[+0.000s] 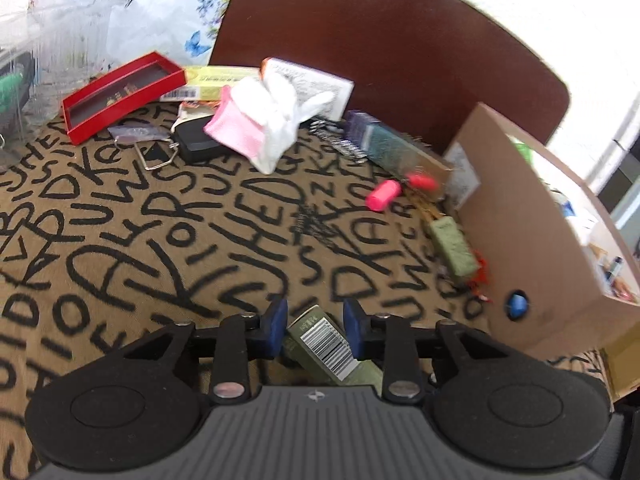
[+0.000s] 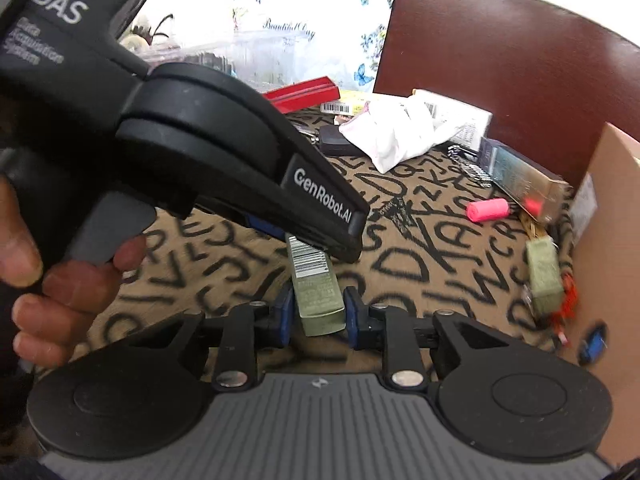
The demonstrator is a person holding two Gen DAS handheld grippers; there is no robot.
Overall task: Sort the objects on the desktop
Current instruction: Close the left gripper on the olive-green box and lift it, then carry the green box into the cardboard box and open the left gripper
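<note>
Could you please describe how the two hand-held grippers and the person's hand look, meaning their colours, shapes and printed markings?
The left gripper and the right gripper each have blue finger pads on black linkages with silver rivets, two round black discs and a ribbed grey body. The left one's black housing carries white "GenRobot.AI" and "DAS" lettering. The bare hand wraps a grey handle.

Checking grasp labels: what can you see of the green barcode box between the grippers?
The green box is long, olive and looks like printed card, with a white barcode label on its upper face. It lies over the lettered tablecloth. The left gripper straddles one end, the right gripper the other; blue pads sit at both sides. Firm contact can't be confirmed, nor whether it is lifted.
</note>
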